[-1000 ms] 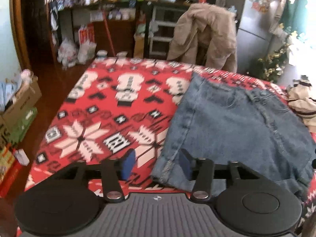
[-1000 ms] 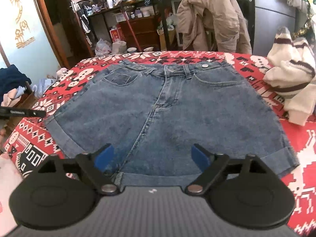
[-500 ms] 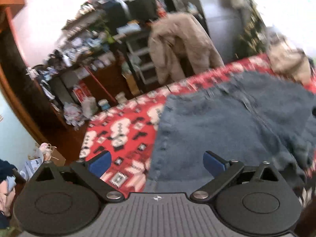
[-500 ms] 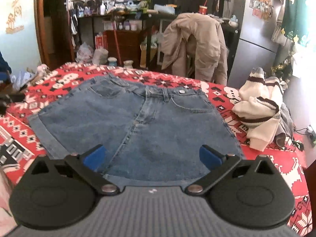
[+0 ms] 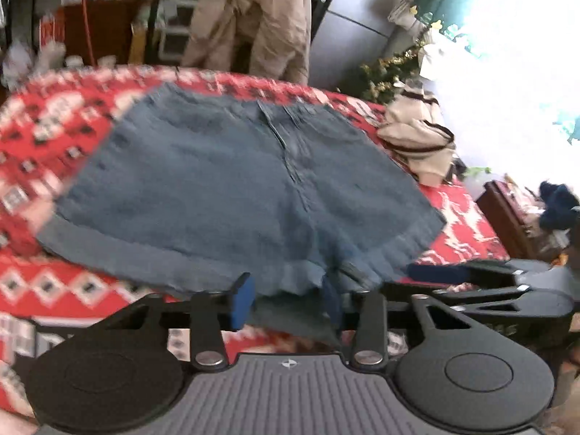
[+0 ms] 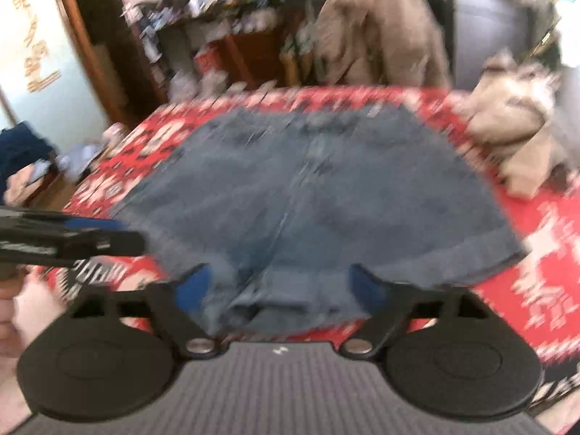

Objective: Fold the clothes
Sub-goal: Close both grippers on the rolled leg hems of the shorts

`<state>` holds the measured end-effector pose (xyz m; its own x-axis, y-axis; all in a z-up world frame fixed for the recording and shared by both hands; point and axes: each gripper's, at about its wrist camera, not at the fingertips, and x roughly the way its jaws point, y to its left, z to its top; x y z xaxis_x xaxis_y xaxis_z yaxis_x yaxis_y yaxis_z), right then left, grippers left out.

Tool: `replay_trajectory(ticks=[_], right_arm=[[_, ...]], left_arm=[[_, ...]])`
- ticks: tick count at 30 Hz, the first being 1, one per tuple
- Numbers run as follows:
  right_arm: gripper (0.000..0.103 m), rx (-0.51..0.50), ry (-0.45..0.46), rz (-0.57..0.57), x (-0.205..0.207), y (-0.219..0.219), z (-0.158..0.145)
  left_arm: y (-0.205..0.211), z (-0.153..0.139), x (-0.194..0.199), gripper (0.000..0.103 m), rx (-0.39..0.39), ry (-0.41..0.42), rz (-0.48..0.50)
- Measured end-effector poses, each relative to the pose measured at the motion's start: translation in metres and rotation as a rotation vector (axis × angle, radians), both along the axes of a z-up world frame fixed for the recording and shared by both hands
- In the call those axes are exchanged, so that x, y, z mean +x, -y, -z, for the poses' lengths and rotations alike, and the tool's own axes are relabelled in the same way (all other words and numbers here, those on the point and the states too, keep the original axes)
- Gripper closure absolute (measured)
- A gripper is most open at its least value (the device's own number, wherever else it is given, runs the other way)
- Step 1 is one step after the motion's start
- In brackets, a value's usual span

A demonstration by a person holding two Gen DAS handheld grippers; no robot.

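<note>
A pair of blue denim shorts lies spread flat on the red patterned blanket, waistband at the far side and cuffed leg hems toward me. My left gripper is open at the near hem by the crotch, with the hem's edge between its blue pads. In the right wrist view, which is blurred by motion, the shorts fill the middle. My right gripper stands wide open over the same middle hem. Each gripper shows in the other's view: the right gripper and the left gripper.
A cream sweater with dark stripes is heaped on the blanket's far right corner. Behind the bed stand a chair draped with a tan coat, a grey fridge and cluttered shelves. A hand shows at the left edge.
Both cameras have swung to face the shorts' near hem at the middle. The left jaws are narrower than half a second ago. The right view has gone blurry with motion.
</note>
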<state>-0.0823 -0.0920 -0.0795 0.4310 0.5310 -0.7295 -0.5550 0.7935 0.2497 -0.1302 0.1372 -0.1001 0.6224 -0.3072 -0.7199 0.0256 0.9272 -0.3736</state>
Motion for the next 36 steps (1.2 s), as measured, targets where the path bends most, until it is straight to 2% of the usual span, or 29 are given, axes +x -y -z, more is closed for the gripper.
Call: replay_trajectory(ticks=[1, 2, 4, 5, 9, 13, 17, 24, 25, 27, 29, 32, 36], right_arm=[[0.052, 0.005, -0.034, -0.008, 0.000, -0.001, 0.004], [0.061, 0.005, -0.060, -0.013, 0.000, -0.002, 0.007], [0.067, 0.021, -0.116, -0.015, 0.000, -0.003, 0.015], [0.071, 0.041, -0.142, -0.013, 0.000, -0.002, 0.018], [0.073, 0.123, -0.221, 0.033, 0.006, 0.003, 0.030], [0.074, 0.168, -0.264, 0.083, 0.017, 0.008, 0.043], [0.071, 0.230, -0.311, 0.133, 0.027, 0.011, 0.051], [0.073, 0.285, -0.359, 0.234, 0.037, 0.009, 0.061], [0.076, 0.293, -0.366, 0.248, 0.038, 0.009, 0.062], [0.092, 0.275, -0.361, 0.254, 0.040, 0.007, 0.065], [0.095, 0.211, -0.329, 0.195, 0.039, 0.003, 0.057], [0.096, 0.114, -0.267, 0.102, 0.034, 0.003, 0.041], [0.097, 0.054, -0.211, -0.014, 0.027, 0.010, 0.023]], left_arm=[[0.002, 0.005, 0.002, 0.067, -0.041, -0.015, 0.004], [0.001, 0.012, 0.004, 0.067, -0.115, -0.037, 0.012], [-0.003, 0.024, 0.009, 0.067, -0.262, -0.081, 0.026], [-0.003, 0.029, 0.010, 0.067, -0.311, -0.090, 0.021], [0.001, 0.042, 0.016, 0.067, -0.314, -0.127, -0.042], [-0.002, 0.047, 0.020, 0.067, -0.362, -0.138, -0.093], [-0.011, 0.047, 0.024, 0.067, -0.417, -0.138, -0.136], [-0.003, 0.049, 0.027, 0.088, -0.358, -0.147, -0.124], [-0.002, 0.050, 0.027, 0.091, -0.351, -0.147, -0.126], [-0.003, 0.048, 0.024, 0.097, -0.339, -0.140, -0.117], [0.000, 0.042, 0.019, 0.097, -0.313, -0.117, -0.099], [0.019, 0.028, 0.011, 0.097, -0.224, -0.065, -0.026], [0.052, 0.021, 0.004, 0.097, -0.075, -0.019, 0.090]])
